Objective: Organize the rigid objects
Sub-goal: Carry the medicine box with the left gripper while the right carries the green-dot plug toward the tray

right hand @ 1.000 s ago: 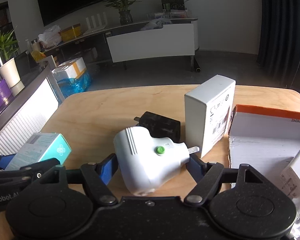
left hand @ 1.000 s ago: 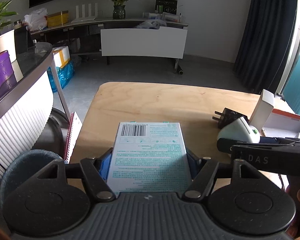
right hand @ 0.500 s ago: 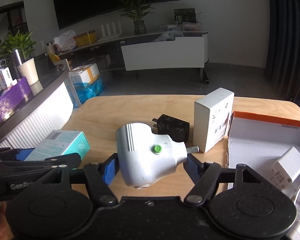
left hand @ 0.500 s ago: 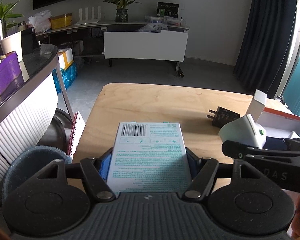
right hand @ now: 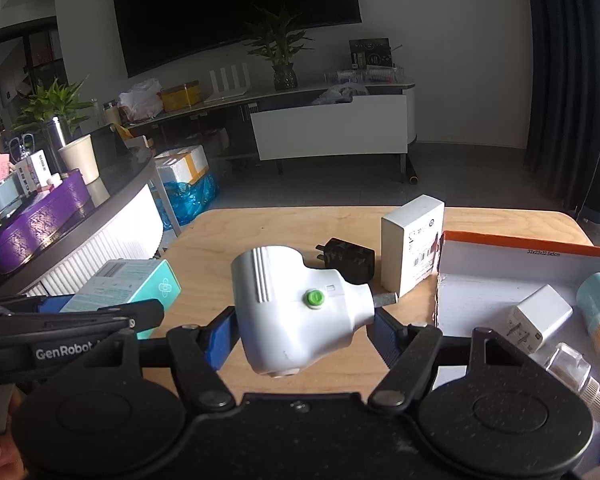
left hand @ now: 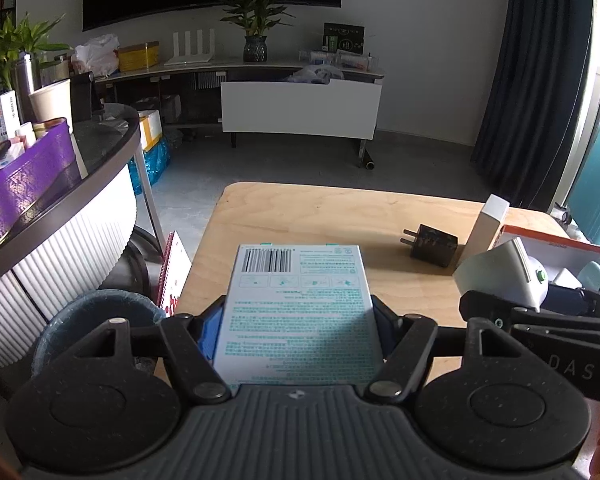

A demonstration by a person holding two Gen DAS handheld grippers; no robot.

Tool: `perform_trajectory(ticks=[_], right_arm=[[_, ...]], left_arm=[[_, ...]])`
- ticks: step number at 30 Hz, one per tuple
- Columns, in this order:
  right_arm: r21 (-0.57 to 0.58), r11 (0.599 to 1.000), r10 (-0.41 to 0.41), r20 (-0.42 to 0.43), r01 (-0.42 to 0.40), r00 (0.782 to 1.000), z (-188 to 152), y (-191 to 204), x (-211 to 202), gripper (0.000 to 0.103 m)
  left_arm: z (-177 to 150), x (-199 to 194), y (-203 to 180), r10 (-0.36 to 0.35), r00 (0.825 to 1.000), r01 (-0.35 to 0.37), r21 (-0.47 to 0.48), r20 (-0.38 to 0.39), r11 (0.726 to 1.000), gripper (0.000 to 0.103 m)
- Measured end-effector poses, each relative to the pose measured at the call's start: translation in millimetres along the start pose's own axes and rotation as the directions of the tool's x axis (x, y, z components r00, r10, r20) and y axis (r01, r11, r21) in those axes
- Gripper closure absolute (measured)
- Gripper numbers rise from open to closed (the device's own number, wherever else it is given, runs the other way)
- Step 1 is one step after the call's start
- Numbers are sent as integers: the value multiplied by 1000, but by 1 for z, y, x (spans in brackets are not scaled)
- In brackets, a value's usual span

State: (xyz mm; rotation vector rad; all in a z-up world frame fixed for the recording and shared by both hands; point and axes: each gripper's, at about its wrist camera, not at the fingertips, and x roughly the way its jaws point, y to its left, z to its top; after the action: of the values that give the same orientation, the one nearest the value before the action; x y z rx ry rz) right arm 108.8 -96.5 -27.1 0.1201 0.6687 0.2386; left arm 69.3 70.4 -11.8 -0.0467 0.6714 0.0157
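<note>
Since a second ago both grippers have risen off the wooden table (left hand: 308,216), each carrying its load along. The left gripper (left hand: 298,316) clamps a teal-printed carton (left hand: 296,312) (barcode end pointing away) between its blue pads. The right gripper (right hand: 304,320) squeezes a white plug adapter (right hand: 296,304) with a green button. Ahead of the right gripper lie a black charger (right hand: 346,258) and an upright white box (right hand: 412,242); to its right sits an orange-rimmed tray (right hand: 528,252).
</note>
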Motion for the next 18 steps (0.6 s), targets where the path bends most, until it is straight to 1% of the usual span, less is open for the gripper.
perform_trajectory(ticks=[5,18], right_arm=[[-6,1000,0,15,0,1000,0,4,-17,20],[-9,1000,0,38,0,999,-7,10,-53,20]], left_arm=[[-2,-13,1,12,1000,-12,-9,7,1000,32],[-6,-42,2,17,999,-16,-29,38,999,32]])
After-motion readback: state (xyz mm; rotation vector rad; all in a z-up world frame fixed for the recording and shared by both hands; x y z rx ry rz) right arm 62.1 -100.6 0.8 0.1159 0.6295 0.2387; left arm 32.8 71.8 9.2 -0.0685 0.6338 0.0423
